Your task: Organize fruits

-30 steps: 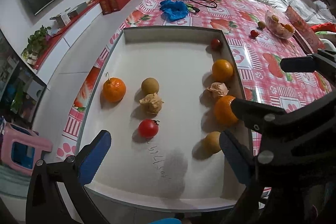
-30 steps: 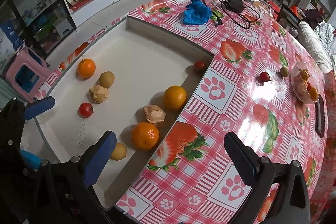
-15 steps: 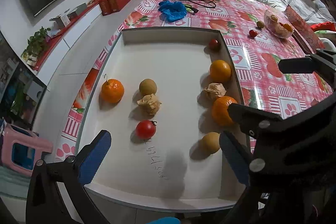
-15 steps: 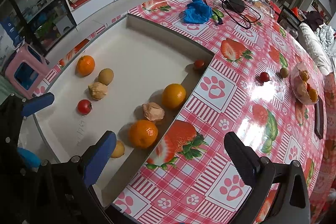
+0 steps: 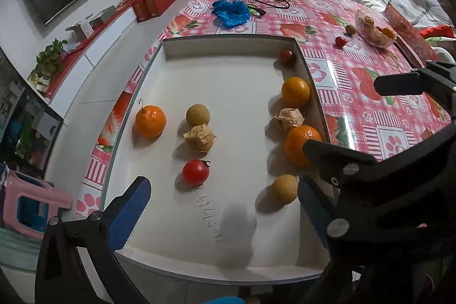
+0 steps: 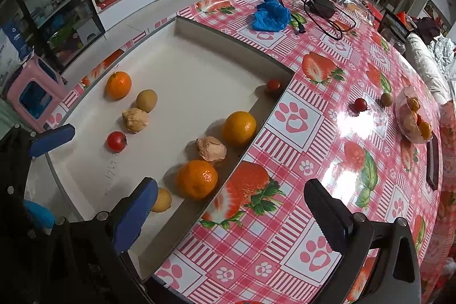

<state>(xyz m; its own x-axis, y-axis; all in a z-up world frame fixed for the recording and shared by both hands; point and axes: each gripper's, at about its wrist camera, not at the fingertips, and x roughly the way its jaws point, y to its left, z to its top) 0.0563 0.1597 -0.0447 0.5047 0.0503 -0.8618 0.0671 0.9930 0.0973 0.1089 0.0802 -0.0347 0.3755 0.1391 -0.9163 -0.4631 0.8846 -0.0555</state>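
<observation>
Left wrist view: the left claw stands wide and empty over the near edge of the white tray, its blue fingers at lower left and lower right of the frame. The fruit lies in two loose columns ahead of it. Left of centre sit a stemmed tangerine, a brown round fruit, a papery husked fruit and a red tomato. Along the tray's right wall are a small tomato, an orange, a second husked fruit, another tangerine and a yellow-brown fruit. That last fruit is just beside the right-hand finger; the red tomato sits just ahead, between the fingers' lines. Being round, these offer no long axis to line up with. I judge the left claw nearer to every piece in the tray.

Right wrist view: the right claw is equally wide and empty, straddling the tray's right wall over the chequered worktop. This view shows more clearly the loose cherry tomato, olive-coloured fruit and bag of fruit at right, well apart from the tray and ahead of the right claw.
</observation>
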